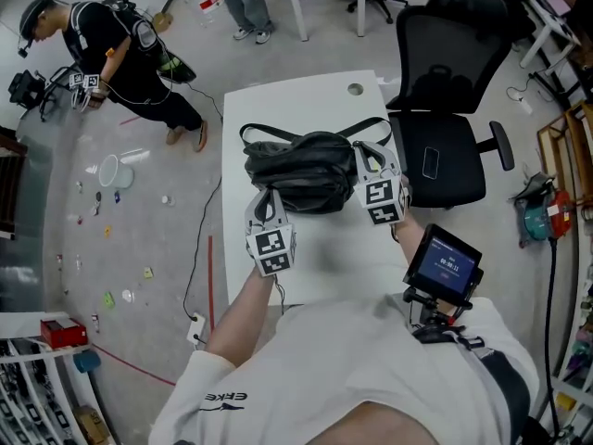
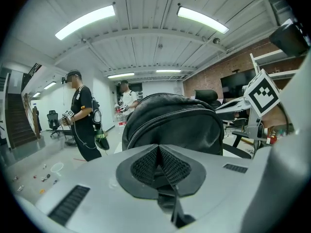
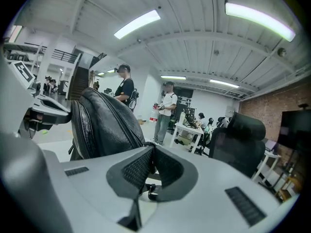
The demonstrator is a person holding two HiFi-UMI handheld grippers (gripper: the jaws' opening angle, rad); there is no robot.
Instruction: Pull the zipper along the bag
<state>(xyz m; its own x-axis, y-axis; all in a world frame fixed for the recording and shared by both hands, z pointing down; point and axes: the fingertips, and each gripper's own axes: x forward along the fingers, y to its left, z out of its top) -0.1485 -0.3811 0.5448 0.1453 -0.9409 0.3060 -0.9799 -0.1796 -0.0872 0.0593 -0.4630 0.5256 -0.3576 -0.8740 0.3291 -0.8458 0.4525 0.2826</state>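
Observation:
A black leather bag [image 1: 301, 170] lies on the white table [image 1: 306, 95], with its zipper [image 2: 170, 114] running over the top. My left gripper [image 1: 266, 197] is at the bag's near left corner. In the left gripper view its jaws [image 2: 158, 152] are shut pad to pad, with nothing visible between them and the bag [image 2: 180, 125] just beyond. My right gripper [image 1: 369, 160] is at the bag's right end. There the jaws [image 3: 148, 152] are closed on a small dark zipper pull [image 3: 148, 188], and the bag [image 3: 104, 125] rises to their left.
A black office chair [image 1: 445, 109] stands close to the table's right side. A person [image 1: 120, 54] with grippers bends over on the floor at far left, among small scattered objects. A small screen [image 1: 443, 265] hangs at my chest. Shelving lines the right wall.

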